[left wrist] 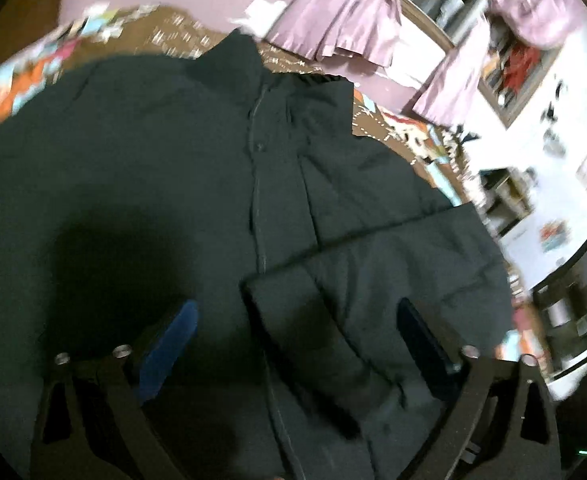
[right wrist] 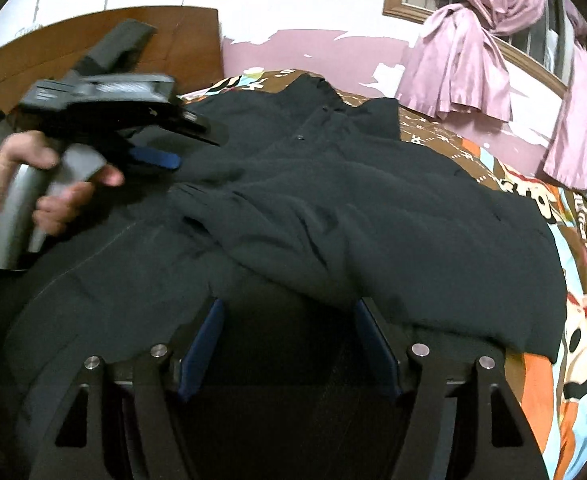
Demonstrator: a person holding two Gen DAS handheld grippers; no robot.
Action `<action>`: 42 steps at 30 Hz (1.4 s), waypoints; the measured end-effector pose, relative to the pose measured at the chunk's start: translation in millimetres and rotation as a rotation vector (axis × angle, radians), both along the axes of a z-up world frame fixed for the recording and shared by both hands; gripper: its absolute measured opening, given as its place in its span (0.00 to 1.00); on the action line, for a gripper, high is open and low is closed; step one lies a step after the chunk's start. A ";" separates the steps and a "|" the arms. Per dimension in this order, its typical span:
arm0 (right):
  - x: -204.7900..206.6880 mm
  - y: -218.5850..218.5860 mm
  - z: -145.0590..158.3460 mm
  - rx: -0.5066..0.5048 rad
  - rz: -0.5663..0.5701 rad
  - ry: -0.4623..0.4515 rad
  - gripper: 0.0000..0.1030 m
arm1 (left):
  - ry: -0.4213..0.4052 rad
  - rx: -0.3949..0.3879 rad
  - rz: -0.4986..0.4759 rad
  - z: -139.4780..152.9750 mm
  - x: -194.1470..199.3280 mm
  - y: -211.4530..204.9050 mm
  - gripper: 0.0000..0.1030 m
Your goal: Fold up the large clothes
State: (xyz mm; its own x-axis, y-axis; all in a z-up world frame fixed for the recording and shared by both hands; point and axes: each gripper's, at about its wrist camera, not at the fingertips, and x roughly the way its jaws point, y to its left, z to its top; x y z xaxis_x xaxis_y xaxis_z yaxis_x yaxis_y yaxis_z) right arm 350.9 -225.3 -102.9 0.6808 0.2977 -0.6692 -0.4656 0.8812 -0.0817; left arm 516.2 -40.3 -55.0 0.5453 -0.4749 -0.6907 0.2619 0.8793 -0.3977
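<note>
A big dark padded jacket [left wrist: 165,152] lies front up on the bed, collar at the far end and snap placket down the middle. One sleeve [left wrist: 373,264] is folded across its front. My left gripper [left wrist: 293,320] hovers open over the jacket, the sleeve's cuff end lying between its blue pads without being pressed. In the right wrist view the same jacket [right wrist: 373,216] spreads ahead, and my right gripper [right wrist: 289,320] stands open at the near edge of the folded sleeve [right wrist: 293,240]. A hand [right wrist: 53,188] holds the left gripper [right wrist: 153,158] over the jacket's left side.
A brown bedspread [right wrist: 553,380] with bright cartoon prints covers the bed. A wooden headboard [right wrist: 93,48] stands at the back left. Pink curtains [right wrist: 461,64] hang at a window on the right. White shelves [left wrist: 553,208] with clutter line the far right.
</note>
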 end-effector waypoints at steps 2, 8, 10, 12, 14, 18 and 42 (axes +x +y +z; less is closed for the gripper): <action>-2.8 -5.5 1.1 0.017 -0.019 -0.011 0.67 | 0.002 0.108 -0.016 -3.6 9.5 -16.5 0.73; -9.1 -21.8 3.9 0.072 -0.083 -0.035 0.67 | 0.005 0.215 -0.044 -24.6 1.8 -23.5 0.38; -10.5 -25.8 3.8 0.085 -0.104 -0.031 0.68 | -0.009 0.250 -0.004 -24.7 0.8 -20.3 0.12; -9.7 -30.3 4.8 0.096 -0.126 -0.024 0.68 | -0.023 0.228 0.003 -22.4 -2.3 -14.2 0.07; -10.1 -34.8 7.1 0.105 -0.146 -0.022 0.68 | -0.077 0.230 -0.005 -14.5 -10.7 -13.1 0.04; -12.3 -40.0 14.1 0.094 -0.176 -0.045 0.68 | -0.218 0.244 -0.016 16.6 -35.8 -10.5 0.02; 91.3 10.1 26.1 0.150 -0.341 -0.008 0.83 | -0.195 0.443 0.228 5.6 -43.4 122.4 0.03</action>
